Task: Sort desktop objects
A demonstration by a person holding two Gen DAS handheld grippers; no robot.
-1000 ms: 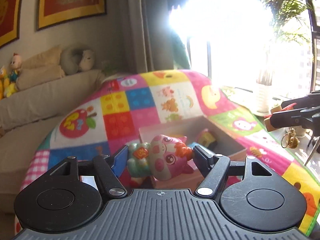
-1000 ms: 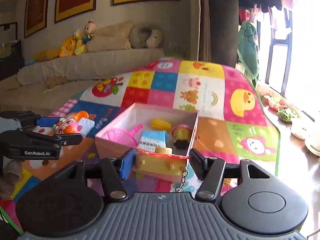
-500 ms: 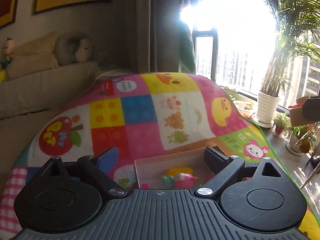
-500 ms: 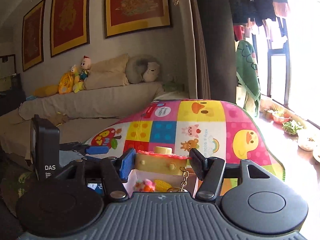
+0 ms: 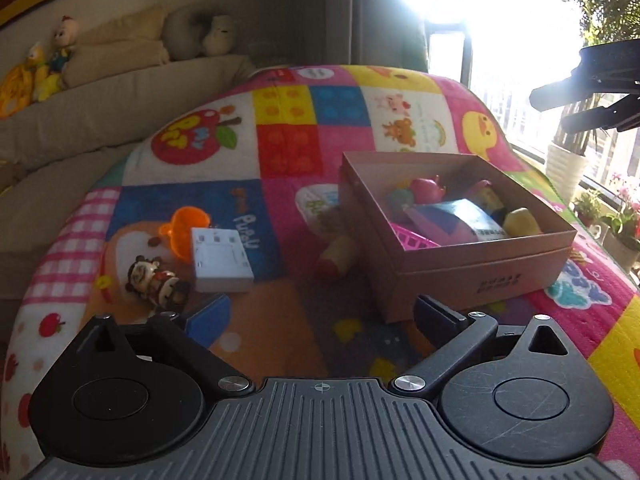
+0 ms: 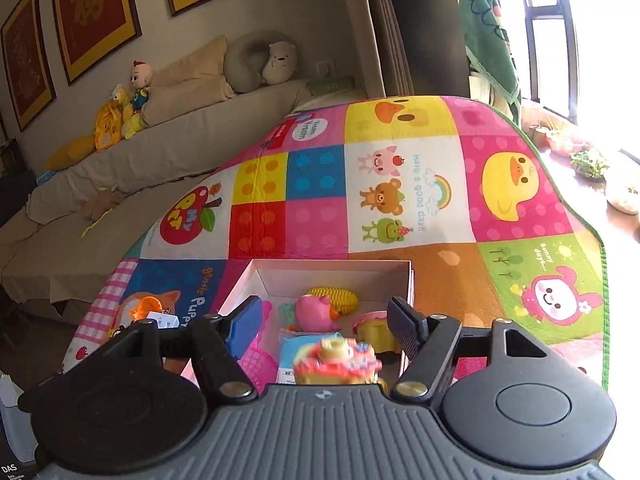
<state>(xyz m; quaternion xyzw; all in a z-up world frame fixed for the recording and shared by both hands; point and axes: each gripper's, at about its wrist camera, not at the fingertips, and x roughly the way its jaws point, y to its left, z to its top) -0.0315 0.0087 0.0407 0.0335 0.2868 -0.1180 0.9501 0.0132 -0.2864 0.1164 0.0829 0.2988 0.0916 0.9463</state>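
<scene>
A brown cardboard box (image 5: pixel 476 268) stands on the colourful play mat and holds several toys, among them the pink pig toy (image 5: pixel 426 189). My left gripper (image 5: pixel 320 316) is open and empty, low over the mat left of the box. My right gripper (image 6: pixel 326 316) is open above the box (image 6: pixel 332 270). A blurred yellow-and-red toy (image 6: pixel 338 362) sits just below its fingers, over the box; the pink pig (image 6: pixel 316 312) lies inside. A white charger box (image 5: pixel 220 258), an orange toy (image 5: pixel 186 230) and a small figurine (image 5: pixel 158 282) lie on the mat at the left.
A wooden peg-like toy (image 5: pixel 338 256) lies against the box's left side. A beige sofa (image 6: pixel 160 152) with plush toys is behind the mat. Potted plants (image 5: pixel 568 160) stand by the window at the right. The right gripper shows in the left wrist view (image 5: pixel 592 92), high at right.
My left gripper opened and released the pink pig into the box, then drew back left and down. My right gripper opened and let go of the yellow-and-red toy over the box.
</scene>
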